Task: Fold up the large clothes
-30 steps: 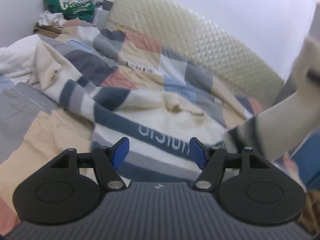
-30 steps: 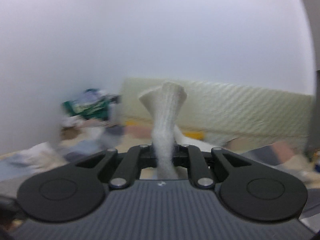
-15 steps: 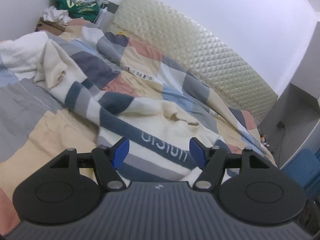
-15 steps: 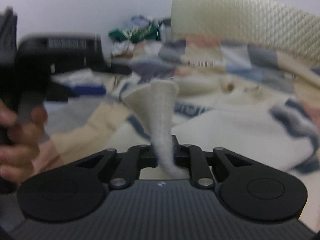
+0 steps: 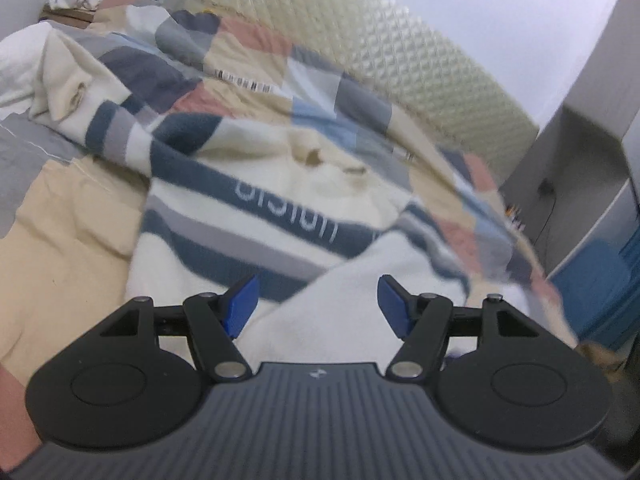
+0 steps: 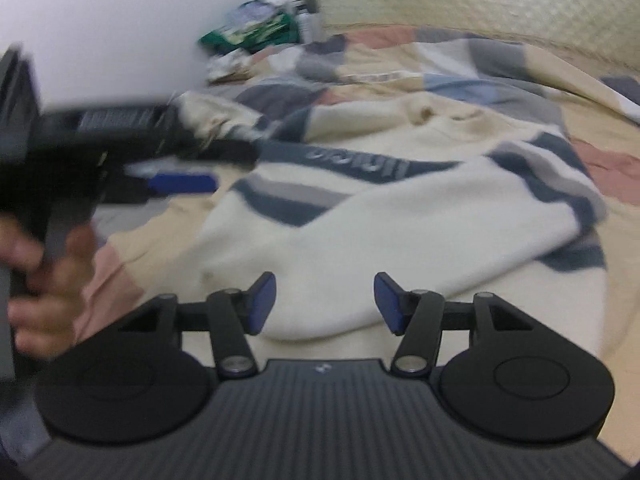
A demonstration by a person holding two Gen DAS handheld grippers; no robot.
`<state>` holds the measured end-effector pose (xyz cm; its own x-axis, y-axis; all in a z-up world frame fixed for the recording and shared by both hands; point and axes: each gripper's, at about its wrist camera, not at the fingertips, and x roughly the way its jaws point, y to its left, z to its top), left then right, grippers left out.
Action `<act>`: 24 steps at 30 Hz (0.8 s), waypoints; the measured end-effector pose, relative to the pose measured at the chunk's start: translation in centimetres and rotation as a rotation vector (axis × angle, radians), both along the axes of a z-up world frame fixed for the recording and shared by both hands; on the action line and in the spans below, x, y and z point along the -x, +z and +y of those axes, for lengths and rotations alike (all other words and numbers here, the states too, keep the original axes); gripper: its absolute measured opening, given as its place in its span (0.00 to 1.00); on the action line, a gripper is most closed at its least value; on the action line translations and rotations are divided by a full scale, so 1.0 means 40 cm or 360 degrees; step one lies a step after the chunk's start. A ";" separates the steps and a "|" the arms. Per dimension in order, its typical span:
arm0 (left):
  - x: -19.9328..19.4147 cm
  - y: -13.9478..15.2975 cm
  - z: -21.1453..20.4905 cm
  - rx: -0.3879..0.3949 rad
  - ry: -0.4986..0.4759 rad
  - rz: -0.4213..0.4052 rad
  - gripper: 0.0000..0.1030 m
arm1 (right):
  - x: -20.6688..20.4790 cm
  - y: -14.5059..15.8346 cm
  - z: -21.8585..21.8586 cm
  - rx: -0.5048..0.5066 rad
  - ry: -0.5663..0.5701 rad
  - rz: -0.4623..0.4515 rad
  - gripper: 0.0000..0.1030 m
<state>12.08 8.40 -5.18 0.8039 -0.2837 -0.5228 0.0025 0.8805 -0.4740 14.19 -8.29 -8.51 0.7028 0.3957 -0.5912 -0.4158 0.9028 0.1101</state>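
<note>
The cream knitted sweater with navy and grey stripes (image 6: 400, 216) lies spread on the bed, its right sleeve folded across the chest so the cuff end rests just ahead of the right gripper (image 6: 325, 301). Its fingers have just been opening, pads off the cloth though the sleeve sits between them. The left gripper (image 5: 318, 306), fingers apart and empty, hovers over the sweater's near part; the left sleeve stretches away toward the far left. The patchwork quilt (image 5: 72, 216) covers the bed against a padded cream headboard (image 5: 360, 52).
</note>
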 end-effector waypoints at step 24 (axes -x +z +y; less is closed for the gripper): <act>-0.111 -0.100 0.054 -0.0333 0.0209 0.0407 0.42 | -0.172 -0.109 -0.084 -0.0033 -0.0375 0.0205 0.51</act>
